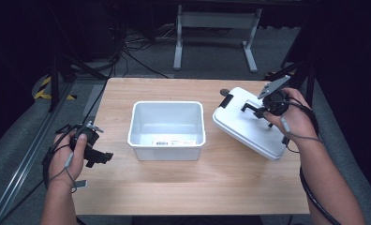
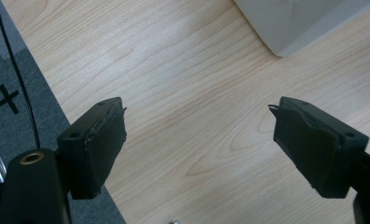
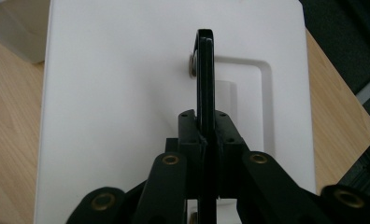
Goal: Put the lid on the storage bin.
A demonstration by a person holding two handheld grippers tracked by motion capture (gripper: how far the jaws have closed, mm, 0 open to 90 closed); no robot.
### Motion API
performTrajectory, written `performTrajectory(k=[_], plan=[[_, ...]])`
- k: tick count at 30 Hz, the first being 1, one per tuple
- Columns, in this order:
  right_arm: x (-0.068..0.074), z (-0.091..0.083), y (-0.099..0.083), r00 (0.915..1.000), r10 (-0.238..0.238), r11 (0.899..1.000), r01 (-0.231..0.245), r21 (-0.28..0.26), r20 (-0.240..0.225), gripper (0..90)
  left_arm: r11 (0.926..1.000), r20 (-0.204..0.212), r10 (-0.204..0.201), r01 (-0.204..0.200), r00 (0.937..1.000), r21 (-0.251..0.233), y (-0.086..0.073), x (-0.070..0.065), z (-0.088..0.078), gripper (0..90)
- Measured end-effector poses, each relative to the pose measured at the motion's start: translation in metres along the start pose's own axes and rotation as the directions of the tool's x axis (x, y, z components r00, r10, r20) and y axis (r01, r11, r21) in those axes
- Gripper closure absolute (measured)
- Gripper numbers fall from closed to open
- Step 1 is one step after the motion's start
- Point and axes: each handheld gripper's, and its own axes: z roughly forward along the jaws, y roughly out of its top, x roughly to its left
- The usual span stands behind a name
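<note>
A white lid [image 1: 242, 125] hangs tilted over the right side of the table, its near end low by the tabletop. My right gripper [image 1: 256, 108] is shut on the lid's black handle [image 3: 205, 70], which stands edge-on between the jaws of the right gripper [image 3: 205, 126]. An open white bin [image 1: 133, 123] sits at the middle of the table, and its corner [image 2: 295, 23] appears in the left gripper view. At the table's left edge my left gripper [image 1: 104, 157] is held still; the left gripper [image 2: 199, 140] is open over bare wood with nothing between its jaws.
The wooden table [image 1: 174, 187] ends close to my left hand, with grey floor [image 2: 15, 84] beside it. A black latch [image 1: 226, 100] sits on the lid's far end. A metal frame [image 1: 216, 28] and cables [image 1: 127, 51] lie beyond the table.
</note>
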Motion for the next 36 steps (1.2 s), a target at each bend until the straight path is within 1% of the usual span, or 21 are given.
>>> performTrajectory(k=[5, 6, 8, 11, 13, 14, 17, 20, 23, 24, 26, 27, 29, 32, 33, 36], plan=[[0.006, -0.005, 0.012, 0.9999, -0.017, 1.000, 0.017, -0.008, -0.003, 84.5, 1.0000, 0.000, 0.000, 0.000, 1.0000, -0.001, 0.000, 0.000, -0.001, 17.6], [0.007, -0.006, 0.014, 0.9997, -0.025, 1.000, 0.025, -0.007, -0.006, 84.5, 1.0000, -0.002, 0.005, -0.005, 1.0000, -0.003, -0.001, 0.000, -0.001, 17.6], [0.009, -0.008, 0.021, 0.9992, -0.041, 0.999, 0.041, -0.013, -0.006, 84.5, 1.0000, -0.008, 0.000, 0.000, 1.0000, -0.002, -0.002, -0.002, -0.001, 17.6], [0.013, -0.011, 0.030, 0.9983, -0.057, 0.998, 0.056, -0.028, -0.016, 84.5, 0.9999, -0.001, 0.012, -0.012, 0.9999, 0.005, -0.003, -0.004, -0.002, 17.5], [0.016, -0.014, 0.039, 0.9969, -0.075, 0.996, 0.074, -0.041, -0.023, 84.5, 1.0000, -0.006, 0.006, -0.006, 1.0000, -0.001, -0.005, -0.003, -0.003, 17.5], [0.017, -0.014, 0.041, 0.9965, -0.079, 0.996, 0.078, -0.045, -0.027, 84.5, 1.0000, -0.008, -0.006, 0.006, 1.0000, -0.002, -0.006, -0.003, -0.003, 17.5], [0.021, -0.016, 0.051, 0.9939, -0.102, 0.993, 0.100, -0.057, -0.042, 84.5, 0.9999, -0.013, -0.009, 0.009, 0.9999, -0.007, -0.009, -0.002, -0.005, 17.5], [0.025, -0.017, 0.061, 0.9899, -0.137, 0.988, 0.134, -0.073, -0.038, 84.6, 0.9999, -0.016, -0.014, 0.014, 0.9998, -0.006, -0.014, -0.003, -0.006, 17.5], [0.030, -0.018, 0.070, 0.9861, -0.159, 0.984, 0.155, -0.086, -0.047, 84.5, 0.9996, -0.023, -0.027, 0.027, 0.9994, 0.006, -0.018, -0.005, -0.005, 17.6], [0.031, -0.018, 0.073, 0.9842, -0.168, 0.982, 0.163, -0.091, -0.054, 84.6, 0.9997, -0.025, -0.023, 0.024, 0.9994, 0.010, -0.019, -0.006, -0.004, 17.8], [0.033, -0.017, 0.080, 0.9810, -0.184, 0.979, 0.177, -0.100, -0.062, 84.6, 0.9998, -0.019, -0.015, 0.016, 0.9997, 0.012, -0.021, -0.008, -0.004, 17.6], [0.034, -0.017, 0.083, 0.9798, -0.189, 0.978, 0.182, -0.105, -0.065, 84.5, 0.9997, -0.011, -0.022, 0.023, 0.9997, 0.014, -0.022, -0.009, -0.004, 17.5], [0.035, -0.016, 0.086, 0.9782, -0.195, 0.976, 0.187, -0.108, -0.071, 84.5, 0.9997, -0.010, -0.020, 0.020, 0.9998, 0.015, -0.023, -0.009, -0.005, 17.5], [0.041, -0.013, 0.099, 0.9713, -0.225, 0.970, 0.215, -0.116, -0.078, 84.5, 0.9997, -0.013, -0.022, 0.022, 0.9997, 0.013, -0.023, -0.008, -0.005, 17.5], [0.041, -0.013, 0.099, 0.9713, -0.225, 0.970, 0.215, -0.116, -0.078, 84.5, 0.9997, -0.013, -0.022, 0.022, 0.9997, 0.013, -0.023, -0.008, -0.005, 17.5], [0.046, -0.010, 0.110, 0.9653, -0.244, 0.965, 0.231, -0.127, -0.094, 84.6, 0.9997, -0.017, -0.023, 0.023, 0.9996, 0.012, -0.023, -0.007, -0.005, 17.6]])
